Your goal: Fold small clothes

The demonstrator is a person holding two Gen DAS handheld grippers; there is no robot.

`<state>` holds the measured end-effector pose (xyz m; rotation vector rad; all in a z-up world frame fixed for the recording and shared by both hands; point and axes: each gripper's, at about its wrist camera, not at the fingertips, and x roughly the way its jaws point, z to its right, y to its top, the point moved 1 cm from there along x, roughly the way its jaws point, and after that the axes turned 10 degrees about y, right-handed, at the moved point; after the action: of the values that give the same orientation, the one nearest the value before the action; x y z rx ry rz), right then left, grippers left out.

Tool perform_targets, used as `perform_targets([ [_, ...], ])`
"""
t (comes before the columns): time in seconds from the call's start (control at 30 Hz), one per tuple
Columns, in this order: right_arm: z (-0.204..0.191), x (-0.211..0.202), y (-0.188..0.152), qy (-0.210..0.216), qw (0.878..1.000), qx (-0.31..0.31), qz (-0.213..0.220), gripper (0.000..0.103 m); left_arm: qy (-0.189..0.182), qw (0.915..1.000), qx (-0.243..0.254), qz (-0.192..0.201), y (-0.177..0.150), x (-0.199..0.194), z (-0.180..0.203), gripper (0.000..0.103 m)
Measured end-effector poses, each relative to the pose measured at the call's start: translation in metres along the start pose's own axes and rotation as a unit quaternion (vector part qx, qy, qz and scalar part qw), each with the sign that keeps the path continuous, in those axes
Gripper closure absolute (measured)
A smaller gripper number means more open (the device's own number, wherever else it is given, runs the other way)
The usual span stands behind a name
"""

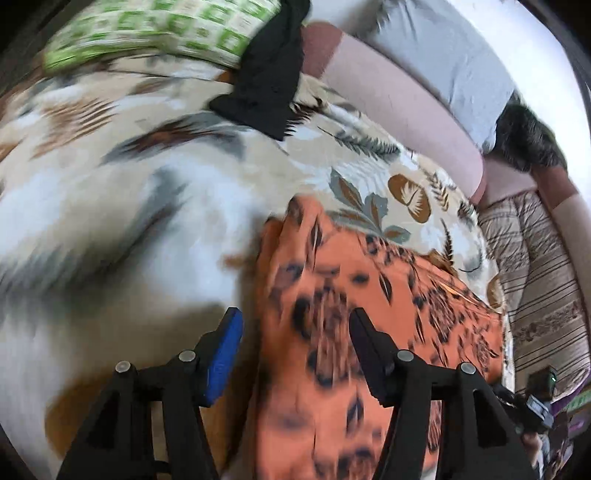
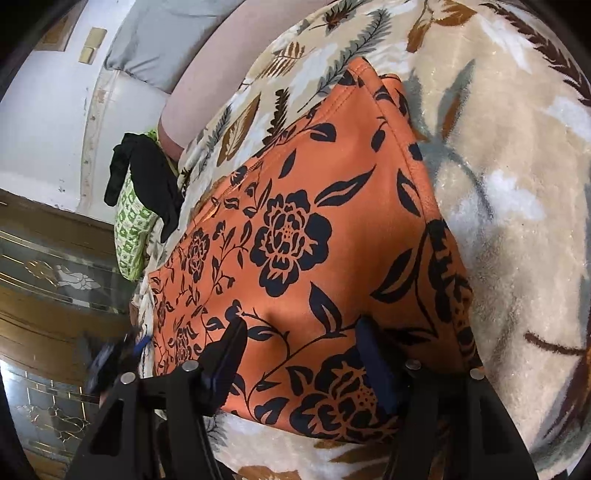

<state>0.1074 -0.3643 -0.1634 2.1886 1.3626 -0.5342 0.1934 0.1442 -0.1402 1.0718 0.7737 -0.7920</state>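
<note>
The orange floral garment [image 2: 314,236] is seen lying folded flat on the leaf-patterned blanket [image 2: 517,184], apparently needing another fold, while the left gripper [image 1: 295,325] and right gripper [image 2: 299,336] are held part-open above it, gripping nothing.

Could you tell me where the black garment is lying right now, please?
The black garment lies at the far side of the leaf-print blanket, draped against the green-checked pillow, well beyond the orange floral garment.
</note>
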Motion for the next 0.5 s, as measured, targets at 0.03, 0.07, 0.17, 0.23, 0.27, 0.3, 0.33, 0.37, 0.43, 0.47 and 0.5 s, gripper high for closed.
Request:
perform_targets([
  [0.03,0.000,0.000,-0.001,0.002,1.000,-0.001,0.001,0.038,0.003,1.0000,0.006,0.001,0.004,0.007,0.001,0.045],
  [0.07,0.001,-0.001,-0.001,0.004,1.000,-0.002,0.001,0.038,0.013,0.9998,0.013,-0.001,0.014,0.016,0.003,0.060],
  [0.17,0.002,-0.001,0.000,0.007,1.000,-0.003,0.000,0.038,0.043,0.9975,-0.042,-0.036,0.033,0.050,-0.020,0.070],
  [0.23,0.002,-0.001,0.001,0.008,1.000,-0.002,-0.004,0.038,0.020,0.9961,-0.084,-0.020,0.036,0.045,-0.031,0.070],
  [0.27,0.003,-0.002,0.002,0.009,1.000,-0.002,-0.005,0.038,0.031,0.9967,-0.074,-0.009,0.035,0.043,-0.030,0.070],
  [0.3,0.004,-0.002,0.002,0.012,1.000,-0.002,-0.004,0.038,0.037,0.9970,-0.068,-0.006,0.034,0.043,-0.029,0.070],
  [0.33,0.004,-0.003,0.002,0.014,1.000,-0.001,-0.003,0.038,0.042,0.9971,-0.063,-0.004,0.032,0.041,-0.027,0.070],
  [0.37,0.004,-0.003,0.002,0.014,1.000,0.000,-0.004,0.038,0.048,0.9973,-0.056,0.000,0.031,0.039,-0.025,0.070],
  [0.43,0.002,-0.003,0.006,0.010,1.000,0.007,-0.013,0.038,0.052,0.9974,-0.048,0.011,0.033,0.034,-0.020,0.070],
  [0.47,-0.001,-0.005,0.008,0.011,1.000,0.012,-0.015,0.038,0.055,0.9975,-0.044,0.011,0.035,0.034,-0.018,0.070],
  [0.5,-0.008,-0.011,0.015,0.023,1.000,0.006,-0.007,0.038,0.059,0.9975,-0.039,0.007,0.035,0.037,-0.018,0.070],
])
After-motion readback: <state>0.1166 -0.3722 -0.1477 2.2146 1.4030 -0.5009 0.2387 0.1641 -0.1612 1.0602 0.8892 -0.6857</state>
